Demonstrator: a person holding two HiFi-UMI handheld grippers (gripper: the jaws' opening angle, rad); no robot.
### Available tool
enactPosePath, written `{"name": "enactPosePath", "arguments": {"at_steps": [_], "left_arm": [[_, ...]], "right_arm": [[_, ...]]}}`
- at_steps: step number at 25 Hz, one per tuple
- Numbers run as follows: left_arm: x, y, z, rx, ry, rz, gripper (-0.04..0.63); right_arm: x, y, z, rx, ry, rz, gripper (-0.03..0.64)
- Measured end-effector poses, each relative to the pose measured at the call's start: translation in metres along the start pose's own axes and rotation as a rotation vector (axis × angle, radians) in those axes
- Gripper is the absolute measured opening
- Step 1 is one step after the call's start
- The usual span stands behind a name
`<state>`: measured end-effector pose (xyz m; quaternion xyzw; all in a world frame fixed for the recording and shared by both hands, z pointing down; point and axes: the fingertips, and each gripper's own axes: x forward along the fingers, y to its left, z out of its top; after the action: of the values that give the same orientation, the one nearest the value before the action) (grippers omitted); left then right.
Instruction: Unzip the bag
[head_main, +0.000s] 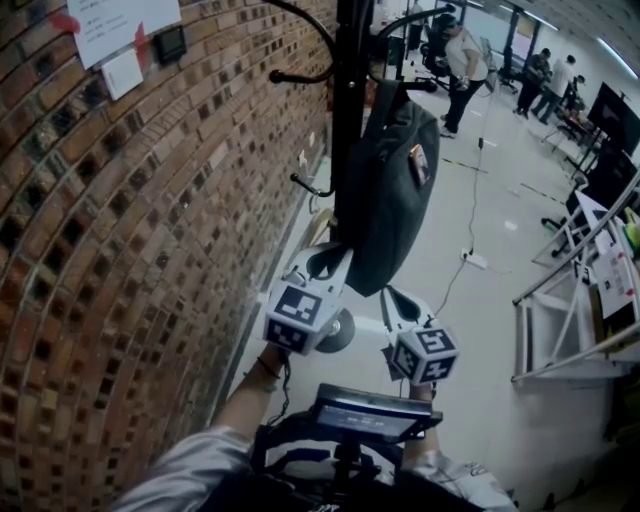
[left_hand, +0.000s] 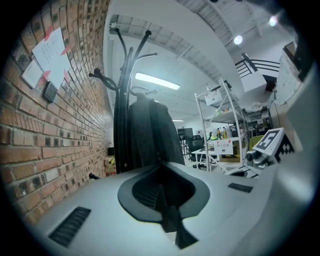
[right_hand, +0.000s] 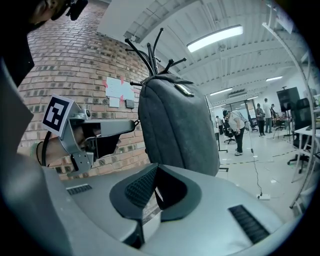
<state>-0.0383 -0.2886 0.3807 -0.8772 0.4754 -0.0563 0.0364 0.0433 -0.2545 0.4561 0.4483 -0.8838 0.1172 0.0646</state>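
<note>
a dark grey bag (head_main: 385, 200) is hanging from a black coat rack (head_main: 348, 100) just beside a brick wall (head_main: 120, 250). a small orange label (head_main: 419, 163) is showing on the bag's side, its print too small to read. the left gripper (left_hand: 160, 161) is pointing level at the bag's lower end with its jaws closed together; whether they are pinching a zip pull i cannot tell. the right gripper (right_hand: 156, 167) is sitting near it, just below the bag's bottom, its jaws drawn narrow with nothing between them. white papers (head_main: 125, 30) are hanging pinned on the bricks, their writing unreadable. a white sign (left_hand: 224, 146) on a metal shelf rack (left_hand: 212, 130) is carrying red characters, too blurred to read.
</note>
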Motion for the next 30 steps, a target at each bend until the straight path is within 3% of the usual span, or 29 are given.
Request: {"name": "enactPosePath", "arguments": {"at_steps": [17, 22, 30], "left_arm": [[0.003, -0.005, -0.028, -0.019, 0.031, 0.016, 0.003], [0.004, -0.005, -0.030, -0.039, -0.017, 0.039, 0.003], [0.007, -0.010, -0.053, -0.032, 0.042, 0.027, 0.003]], "right_arm": [[-0.003, -0.003, -0.004, 0.005, 0.017, -0.003, -0.011], [-0.005, -0.001, -0.005, 0.009, 0.025, -0.001, -0.011], [-0.004, 0.000, -0.011, 0.011, 0.040, 0.004, -0.011]]}}
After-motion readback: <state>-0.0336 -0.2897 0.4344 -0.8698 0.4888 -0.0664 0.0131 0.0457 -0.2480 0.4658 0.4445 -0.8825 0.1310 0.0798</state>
